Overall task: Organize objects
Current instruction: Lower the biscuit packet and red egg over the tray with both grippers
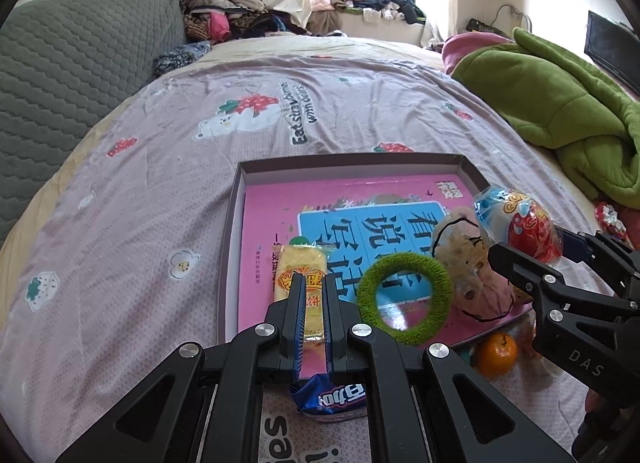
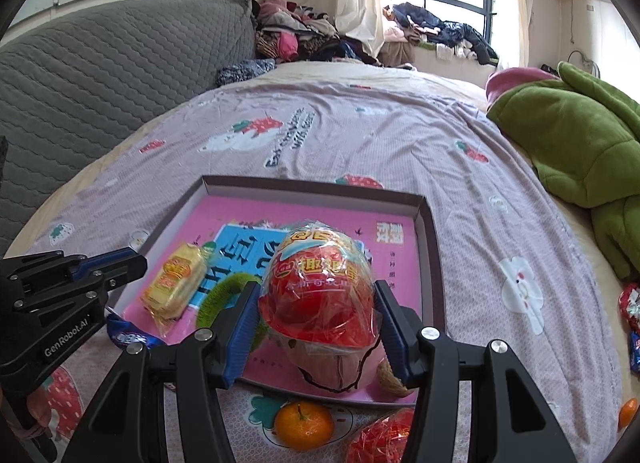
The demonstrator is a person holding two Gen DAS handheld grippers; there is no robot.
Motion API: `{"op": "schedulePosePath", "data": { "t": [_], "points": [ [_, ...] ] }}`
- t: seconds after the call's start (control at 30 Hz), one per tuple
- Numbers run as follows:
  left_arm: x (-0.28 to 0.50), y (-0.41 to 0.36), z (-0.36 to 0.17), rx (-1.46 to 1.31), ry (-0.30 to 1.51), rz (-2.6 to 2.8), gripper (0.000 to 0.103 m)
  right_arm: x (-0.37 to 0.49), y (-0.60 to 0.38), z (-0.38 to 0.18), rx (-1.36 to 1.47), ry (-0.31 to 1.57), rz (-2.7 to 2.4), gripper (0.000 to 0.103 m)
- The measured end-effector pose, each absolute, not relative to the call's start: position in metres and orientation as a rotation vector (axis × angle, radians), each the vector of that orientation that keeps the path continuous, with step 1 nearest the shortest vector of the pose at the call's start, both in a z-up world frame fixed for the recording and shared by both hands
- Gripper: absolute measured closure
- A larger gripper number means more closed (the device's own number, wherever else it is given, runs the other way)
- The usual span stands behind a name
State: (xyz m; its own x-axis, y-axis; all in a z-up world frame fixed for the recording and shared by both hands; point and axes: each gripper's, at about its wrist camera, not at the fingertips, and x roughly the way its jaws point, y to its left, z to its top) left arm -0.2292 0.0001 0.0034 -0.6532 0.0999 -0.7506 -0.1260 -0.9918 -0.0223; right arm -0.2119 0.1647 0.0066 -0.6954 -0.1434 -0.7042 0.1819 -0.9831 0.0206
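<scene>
A shallow box lid [image 1: 236,199] [image 2: 430,231] lies on the bed with a pink book [image 1: 272,231] [image 2: 200,223] inside. On the book lie a yellow snack pack [image 1: 301,263] [image 2: 176,283], a green ring [image 1: 404,299] [image 2: 216,299] and a pink pouch [image 1: 472,275] [image 2: 336,371]. My right gripper [image 2: 316,315] [image 1: 516,259] is shut on a red egg-shaped toy in plastic wrap [image 2: 320,287] [image 1: 520,219], held above the pouch. My left gripper [image 1: 313,291] [image 2: 132,259] has its jaws narrowly apart over the yellow pack's near end; I cannot tell whether it grips it.
An orange [image 1: 496,355] [image 2: 304,425], a blue wrapper [image 1: 336,399] [image 2: 128,337] and red wrapped snacks [image 2: 384,439] lie by the lid's near edge. A green blanket [image 1: 560,103] [image 2: 572,139] is at right, a grey headboard [image 1: 80,63] at left.
</scene>
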Motion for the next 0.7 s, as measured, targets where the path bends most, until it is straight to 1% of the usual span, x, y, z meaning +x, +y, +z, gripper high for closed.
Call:
{"op": "schedulePosePath", "data": {
  "t": [0.7],
  "points": [
    [-0.233, -0.006, -0.025, -1.333, 0.034, 2.731, 0.094, -0.222, 0.163, -0.029, 1.268, 0.120, -2.716, 0.047]
  ]
}}
